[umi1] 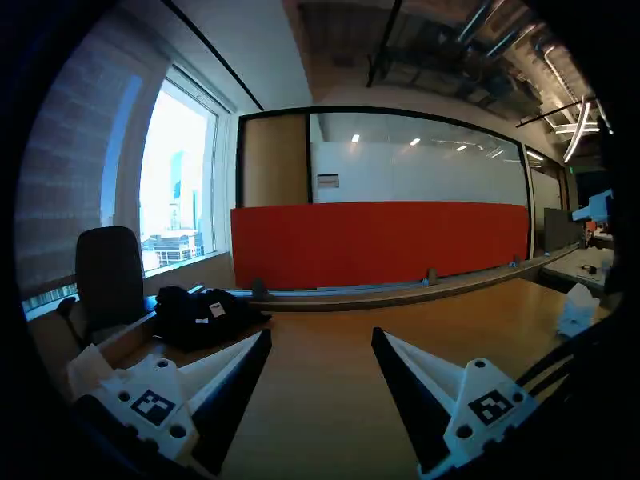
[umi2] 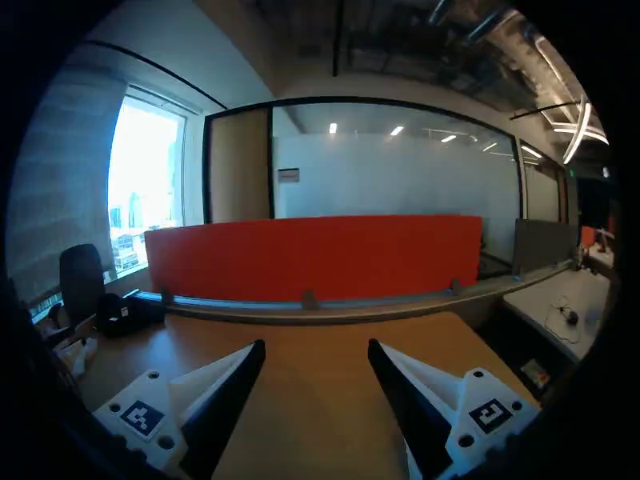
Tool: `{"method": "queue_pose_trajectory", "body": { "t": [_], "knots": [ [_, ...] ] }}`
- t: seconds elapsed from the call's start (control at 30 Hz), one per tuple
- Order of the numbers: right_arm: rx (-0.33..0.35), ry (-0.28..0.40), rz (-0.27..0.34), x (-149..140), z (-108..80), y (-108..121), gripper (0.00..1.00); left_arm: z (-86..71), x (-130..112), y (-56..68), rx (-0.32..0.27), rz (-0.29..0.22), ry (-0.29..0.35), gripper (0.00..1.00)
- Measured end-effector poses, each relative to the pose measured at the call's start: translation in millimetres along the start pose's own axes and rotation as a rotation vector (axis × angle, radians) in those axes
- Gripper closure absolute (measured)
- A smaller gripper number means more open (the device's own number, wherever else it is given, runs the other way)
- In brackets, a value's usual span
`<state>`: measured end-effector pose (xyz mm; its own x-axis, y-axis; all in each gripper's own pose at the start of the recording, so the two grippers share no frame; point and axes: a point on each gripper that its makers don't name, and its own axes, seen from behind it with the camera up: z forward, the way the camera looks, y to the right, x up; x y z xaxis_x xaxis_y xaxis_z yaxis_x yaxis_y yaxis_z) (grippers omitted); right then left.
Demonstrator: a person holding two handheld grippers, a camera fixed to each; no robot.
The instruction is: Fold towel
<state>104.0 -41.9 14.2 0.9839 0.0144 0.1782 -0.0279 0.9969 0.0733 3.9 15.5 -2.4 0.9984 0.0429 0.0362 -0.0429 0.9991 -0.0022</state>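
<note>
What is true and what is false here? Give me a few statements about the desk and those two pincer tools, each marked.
1. The left gripper is open, with nothing between its fingers. True.
2. The right gripper is clamped on a towel. False: it is open and holds nothing.
3. A long red panel stands along the far edge of the brown wooden desk. True.
4. In the left gripper view, the soft black bundle lies at the desk's right end. False: it lies to the left, near the dark office chair.

Orange-red divider, tan desk — black bag — white left tool.
</note>
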Motion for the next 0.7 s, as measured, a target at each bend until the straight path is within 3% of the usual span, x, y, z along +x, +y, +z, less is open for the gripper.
{"method": "queue_pose_trajectory", "body": {
  "t": [0.3, 0.7],
  "knots": [
    [-0.014, 0.005, -0.001, -19, 6.8, 8, 0.01, 4.0, -29, 0.4, 0.0, 0.03, 0.028, 0.07],
    [-0.011, 0.002, -0.03, -50, 18.8, 3, 0.01, 11.2, -65, -9.1, 0.011, 0.02, 0.048, 0.07]
  ]
}}
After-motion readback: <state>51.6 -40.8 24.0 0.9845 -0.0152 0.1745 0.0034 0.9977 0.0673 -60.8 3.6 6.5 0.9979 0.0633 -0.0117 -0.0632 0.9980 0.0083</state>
